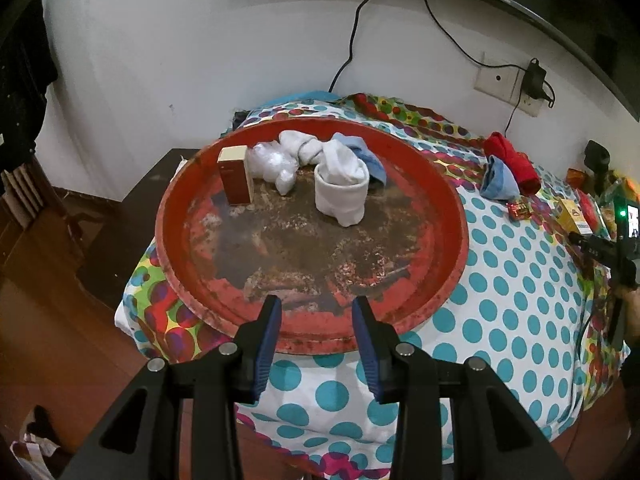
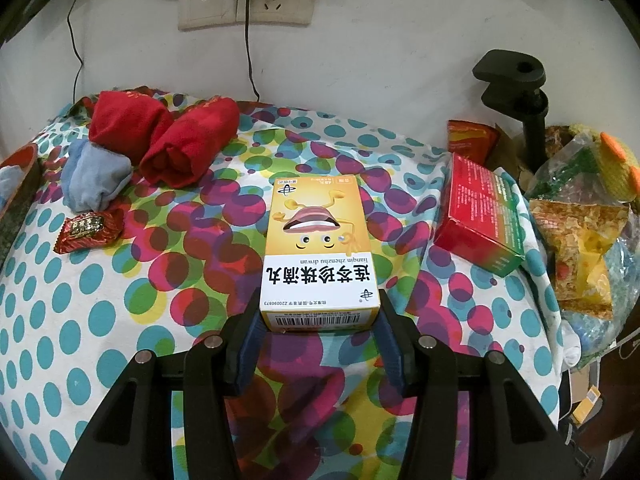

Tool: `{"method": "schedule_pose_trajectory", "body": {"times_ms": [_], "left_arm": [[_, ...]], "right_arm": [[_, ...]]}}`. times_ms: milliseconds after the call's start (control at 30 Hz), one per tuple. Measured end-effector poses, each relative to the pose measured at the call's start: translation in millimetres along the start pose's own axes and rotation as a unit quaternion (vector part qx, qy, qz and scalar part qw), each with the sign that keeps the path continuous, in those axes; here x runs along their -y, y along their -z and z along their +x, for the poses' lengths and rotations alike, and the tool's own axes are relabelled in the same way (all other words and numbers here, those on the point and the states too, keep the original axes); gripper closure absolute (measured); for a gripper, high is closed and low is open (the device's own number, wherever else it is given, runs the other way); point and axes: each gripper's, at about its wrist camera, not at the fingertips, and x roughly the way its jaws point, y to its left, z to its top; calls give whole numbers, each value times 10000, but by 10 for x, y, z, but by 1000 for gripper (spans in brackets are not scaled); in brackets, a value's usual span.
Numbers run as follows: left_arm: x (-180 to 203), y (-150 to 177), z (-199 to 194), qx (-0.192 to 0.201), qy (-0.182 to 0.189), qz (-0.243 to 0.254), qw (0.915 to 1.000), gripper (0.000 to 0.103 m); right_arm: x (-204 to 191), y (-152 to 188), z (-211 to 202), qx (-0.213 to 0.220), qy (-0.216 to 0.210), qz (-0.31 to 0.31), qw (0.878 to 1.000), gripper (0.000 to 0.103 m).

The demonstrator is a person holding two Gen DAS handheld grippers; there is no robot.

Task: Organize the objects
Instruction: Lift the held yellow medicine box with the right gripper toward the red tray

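I was in the middle of the sorting: some things were already in the red tray (image 1: 452,208), and others still waited on the dotted cloth (image 2: 120,320) of the desk.

My left tool (image 1: 316,316) hung over the near rim of the tray with its jaws apart and nothing between them. Inside the tray, at the far side, stood a small brown box (image 1: 235,176), a white sock (image 1: 340,188) rolled upright, a clear plastic bag (image 1: 272,168) and a bit of blue cloth (image 1: 370,156).

My right tool (image 2: 318,316) was clamped on the near end of the yellow medicine box (image 2: 318,240), the blue pads (image 2: 253,334) pressing on its two sides. The box lay flat with its far end toward the wall; I could not tell if it was already lifted from the cloth. To the left of it lay two red sock rolls (image 2: 168,140), a grey-blue sock (image 2: 96,180) and a red candy wrapper (image 2: 88,230). To the right lay a red and green box (image 2: 480,220), just beside a heap of snack bags (image 2: 580,240).

I judged that the step in hand was picking up the yellow box. The next move, in my opinion, called for lifting it clear of the cloth and carrying it left toward the tray, to set it beside the brown box. The grip was only at one end, so the box could tilt or slip.
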Motion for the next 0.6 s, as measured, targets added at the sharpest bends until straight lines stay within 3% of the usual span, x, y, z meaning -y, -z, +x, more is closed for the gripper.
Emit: {"method": "schedule_pose_trajectory", "body": {"times_ms": [300, 600], "left_arm": [[-155, 35, 54, 56, -157, -124, 9998, 66], [-225, 52, 50, 69, -177, -205, 9996, 66]], "right_arm": [[2, 42, -41, 64, -86, 74, 9999, 54], [-202, -27, -449, 355, -239, 69, 9991, 54]]}}
